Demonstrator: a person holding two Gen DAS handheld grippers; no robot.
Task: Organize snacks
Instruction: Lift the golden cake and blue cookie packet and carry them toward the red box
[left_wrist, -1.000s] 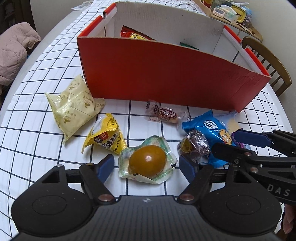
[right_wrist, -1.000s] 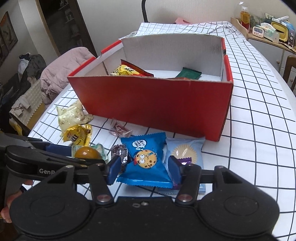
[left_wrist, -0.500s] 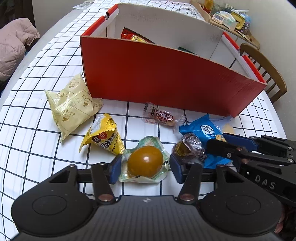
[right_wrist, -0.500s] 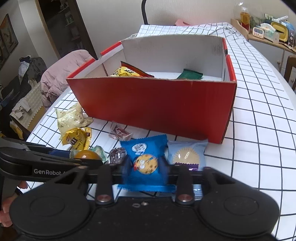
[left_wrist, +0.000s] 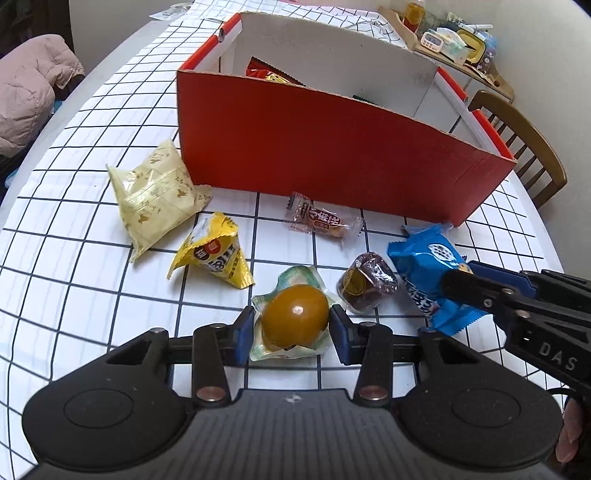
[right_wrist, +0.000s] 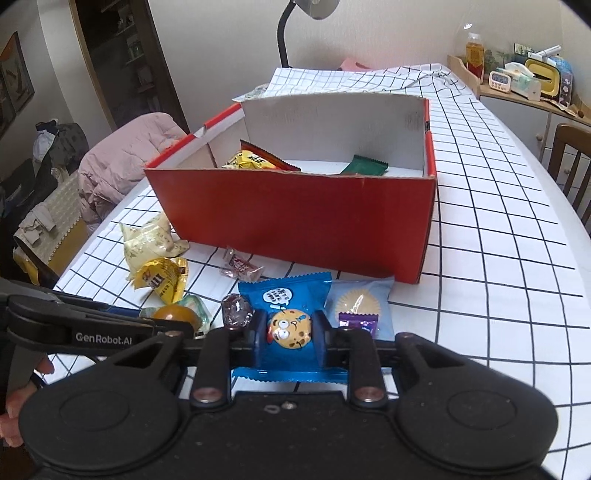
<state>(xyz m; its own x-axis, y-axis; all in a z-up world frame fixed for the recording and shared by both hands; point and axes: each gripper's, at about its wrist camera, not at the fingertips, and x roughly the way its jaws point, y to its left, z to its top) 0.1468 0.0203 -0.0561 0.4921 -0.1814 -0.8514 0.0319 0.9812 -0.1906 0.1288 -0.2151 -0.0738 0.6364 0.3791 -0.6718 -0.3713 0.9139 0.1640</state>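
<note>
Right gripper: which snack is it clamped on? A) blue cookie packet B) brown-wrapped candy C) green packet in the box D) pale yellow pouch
A: the right gripper has its pads pressed on both sides of the blue cookie packet, squeezing it at the cartoon cookie face, in front of the red box.

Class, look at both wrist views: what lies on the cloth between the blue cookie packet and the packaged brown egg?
A dark foil-wrapped sweet lies between the blue cookie packet and the packaged brown egg; the left wrist view shows it best.
</note>
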